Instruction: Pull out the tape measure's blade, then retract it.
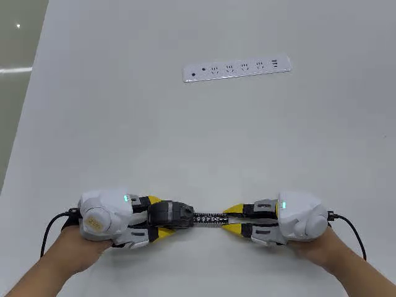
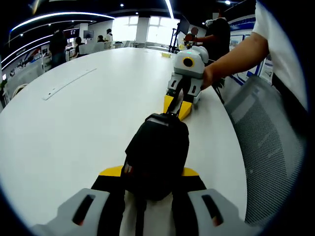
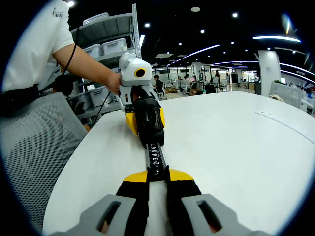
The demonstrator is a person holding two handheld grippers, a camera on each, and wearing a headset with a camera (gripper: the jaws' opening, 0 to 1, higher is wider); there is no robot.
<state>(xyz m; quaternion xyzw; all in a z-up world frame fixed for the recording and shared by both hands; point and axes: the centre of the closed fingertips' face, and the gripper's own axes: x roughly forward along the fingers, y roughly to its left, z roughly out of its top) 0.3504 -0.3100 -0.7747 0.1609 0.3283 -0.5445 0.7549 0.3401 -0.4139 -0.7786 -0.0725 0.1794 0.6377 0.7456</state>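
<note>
A black tape measure case (image 1: 169, 214) (image 2: 156, 153) (image 3: 149, 118) sits just above the white table near its front edge, with my left gripper (image 1: 162, 215) (image 2: 151, 172) shut on it. A short length of black blade with white numbers (image 1: 210, 218) (image 3: 155, 156) runs from the case to the right. My right gripper (image 1: 234, 219) (image 3: 156, 176) is shut on the blade's end, its yellow-tipped jaws facing the left gripper. The two grippers point at each other, a short gap apart.
A white power strip (image 1: 237, 68) (image 2: 69, 83) (image 3: 285, 123) lies flat at the far middle of the white table (image 1: 185, 136). A grey mesh chair (image 2: 270, 147) (image 3: 34, 147) stands at the table's near edge. Other people sit far off in the room.
</note>
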